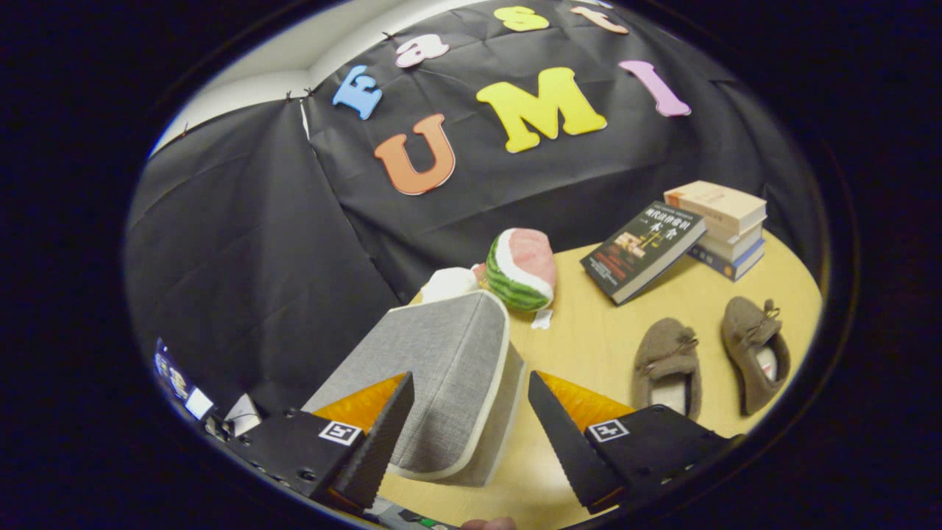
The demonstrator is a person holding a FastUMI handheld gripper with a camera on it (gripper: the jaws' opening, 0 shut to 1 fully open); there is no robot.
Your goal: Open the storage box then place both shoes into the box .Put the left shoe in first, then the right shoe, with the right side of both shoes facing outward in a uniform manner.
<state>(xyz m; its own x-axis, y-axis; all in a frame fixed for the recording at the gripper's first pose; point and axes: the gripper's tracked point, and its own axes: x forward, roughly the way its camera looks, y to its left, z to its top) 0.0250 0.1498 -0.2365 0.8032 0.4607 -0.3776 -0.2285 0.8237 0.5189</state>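
the gripper (467,434) sits at the bottom centre of the frame with its jaws spread wide, pinching nothing. between the two fingers rises the grey fabric box (441,368), its lid (430,353) tilted up like a flap with a pale edge; the left finger (379,434) lies against the lid's lower left corner, though i cannot tell if it truly touches, and the right finger (559,434) stands apart from the box's right side.

the box rests on a yellow table (589,338). right of the jaws, in the lower right of the frame, lie two brown shoes (710,361) side by side, openings toward the gripper, well apart from the box. the nearer shoe (666,353) is just beyond the right finger; the farther shoe (751,335) lies to its right.

beyond the box, mid-frame, sits a watermelon plush (522,269) with a white thing (449,283) beside it. in the upper right a dark book (640,246) leans on a stack of books (725,224).
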